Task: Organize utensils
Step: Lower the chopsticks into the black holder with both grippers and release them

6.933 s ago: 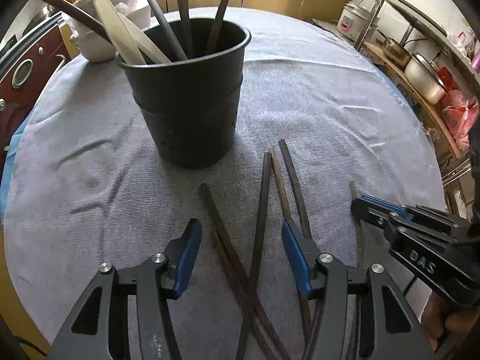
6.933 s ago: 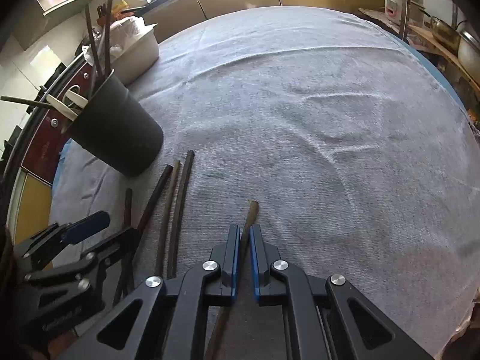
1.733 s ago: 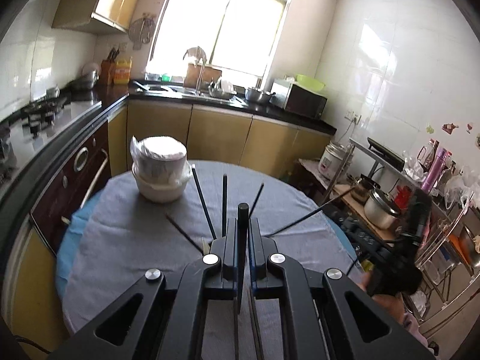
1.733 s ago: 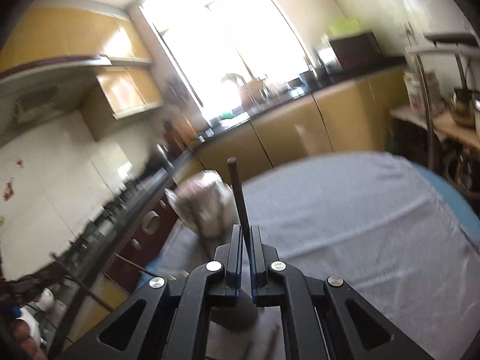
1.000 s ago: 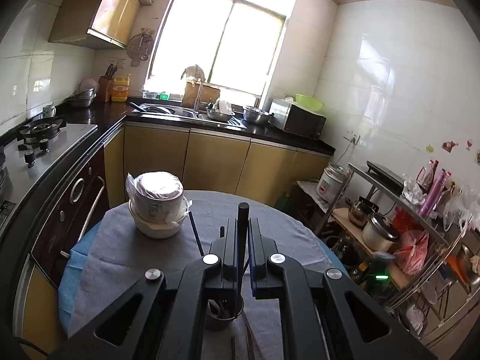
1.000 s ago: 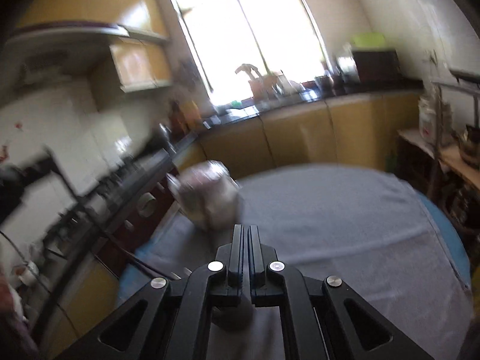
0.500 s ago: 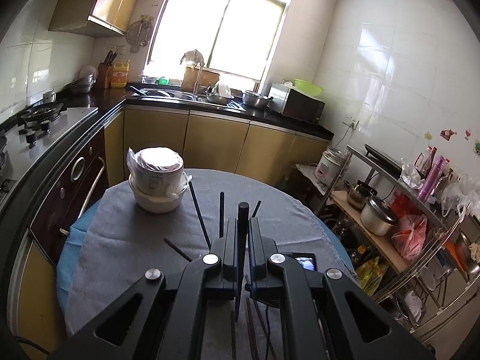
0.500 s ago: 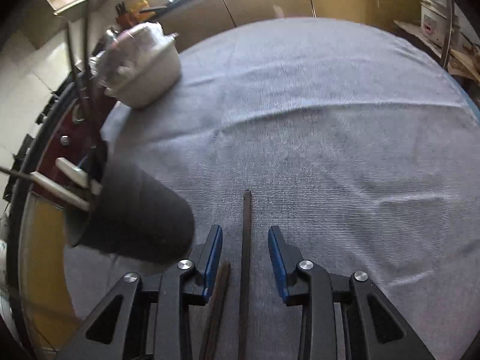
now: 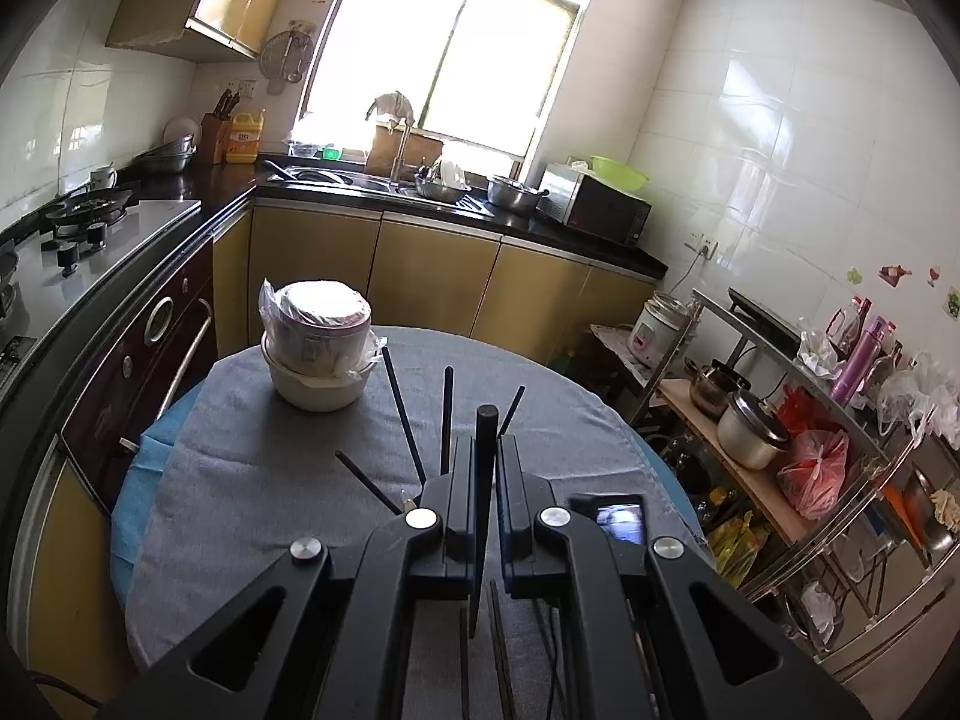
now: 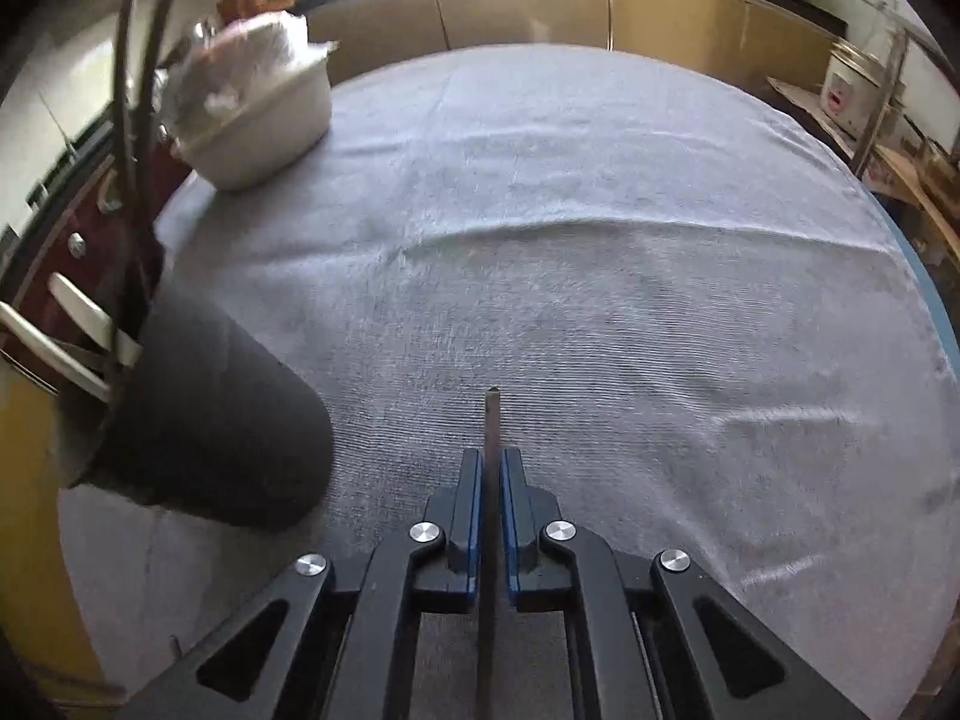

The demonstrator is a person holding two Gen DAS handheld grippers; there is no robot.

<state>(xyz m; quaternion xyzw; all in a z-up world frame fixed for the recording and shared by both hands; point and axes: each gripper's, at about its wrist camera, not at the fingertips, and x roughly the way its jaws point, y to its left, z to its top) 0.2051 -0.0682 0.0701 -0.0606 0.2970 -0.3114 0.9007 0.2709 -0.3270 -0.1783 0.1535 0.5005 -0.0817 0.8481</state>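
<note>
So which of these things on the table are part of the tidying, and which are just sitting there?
Part of the job:
- chopstick in left tool
- chopstick in right tool
- black holder

Just there:
- wrapped white pot
- grey tablecloth

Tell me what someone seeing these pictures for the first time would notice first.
Probably the two grippers, each clamped on a dark chopstick: the left gripper holds its chopstick up above the round grey-clothed table, the right gripper grips one lying on the cloth. Next, the black utensil holder at the left, bristling with chopsticks and pale spoons.
</note>
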